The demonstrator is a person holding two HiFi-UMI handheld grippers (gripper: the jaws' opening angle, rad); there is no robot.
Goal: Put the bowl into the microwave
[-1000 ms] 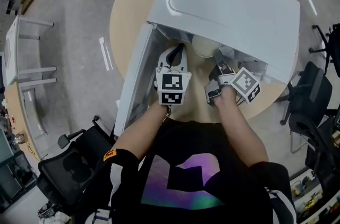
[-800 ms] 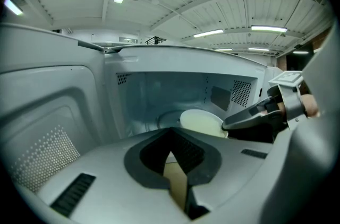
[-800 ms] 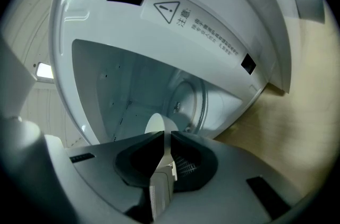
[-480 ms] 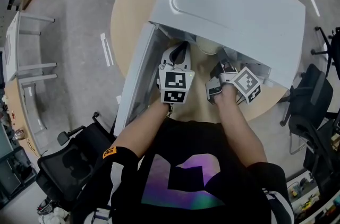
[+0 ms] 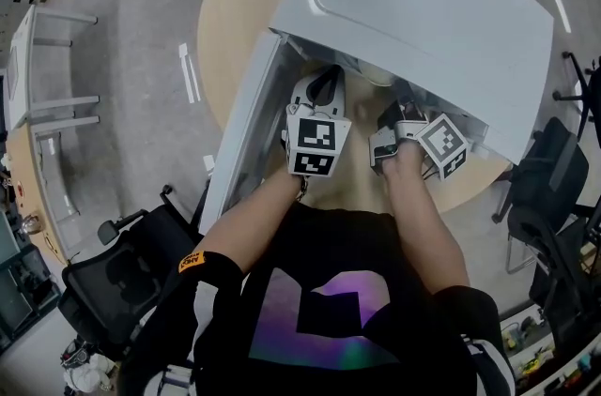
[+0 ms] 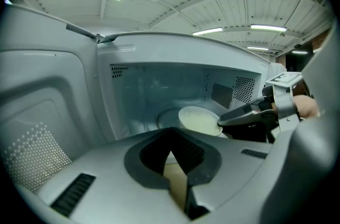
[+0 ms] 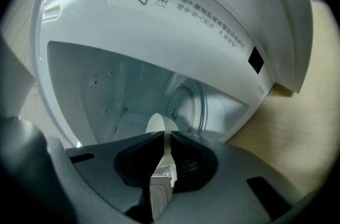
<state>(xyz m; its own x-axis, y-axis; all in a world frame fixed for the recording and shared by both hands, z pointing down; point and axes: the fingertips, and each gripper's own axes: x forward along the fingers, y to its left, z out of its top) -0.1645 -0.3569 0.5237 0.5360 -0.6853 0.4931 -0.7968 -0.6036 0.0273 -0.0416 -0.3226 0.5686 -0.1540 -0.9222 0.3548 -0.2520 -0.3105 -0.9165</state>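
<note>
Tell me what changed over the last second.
The right gripper, claw shut on the rim of the bowl, carried it forward into the microwave; less of the bowl shows in the head view. The left gripper edged forward too. The door stayed open.

The microwave (image 5: 423, 0) shell looks smooth and glossy white, like painted metal. The bowl (image 6: 199, 120) is pale and smooth with a soft sheen, and the table (image 5: 239, 9) is matt light wood. My right gripper (image 7: 163, 139) is matt grey plastic, black around the jaws.

White microwave (image 5: 423, 9); cream bowl (image 6: 199, 121); tan table (image 5: 235, 19).
</note>
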